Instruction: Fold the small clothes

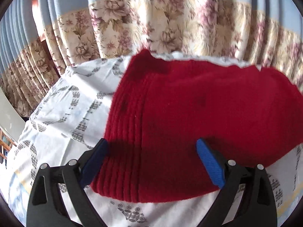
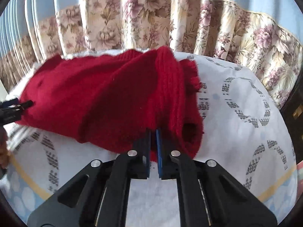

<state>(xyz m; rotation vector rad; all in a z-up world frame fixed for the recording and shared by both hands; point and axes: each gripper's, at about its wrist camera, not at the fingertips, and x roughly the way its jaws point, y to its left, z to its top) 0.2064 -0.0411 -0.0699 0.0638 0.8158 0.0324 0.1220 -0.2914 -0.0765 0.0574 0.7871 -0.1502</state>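
Note:
A small red knit garment [image 1: 189, 104] lies bunched on a white sheet with grey patterns [image 1: 56, 117]. My left gripper [image 1: 151, 143] is open, and its blue pads [image 1: 208, 162] straddle the garment's ribbed near edge without pressing on it. In the right wrist view the same garment [image 2: 94, 94] stretches leftward, its ribbed part heaped in the middle. My right gripper [image 2: 153, 132] is shut on the garment's near edge, with red knit pinched between its pads. The left gripper [image 2: 17, 107] shows at the far left edge, against the garment's other end.
The sheet [image 2: 236, 123] covers a bed or table that runs to floral and blue curtains [image 2: 132, 19] close behind it. A dark piece of furniture [image 2: 293, 109] stands at the right. Part of a hand [image 2: 2, 141] shows at the left edge.

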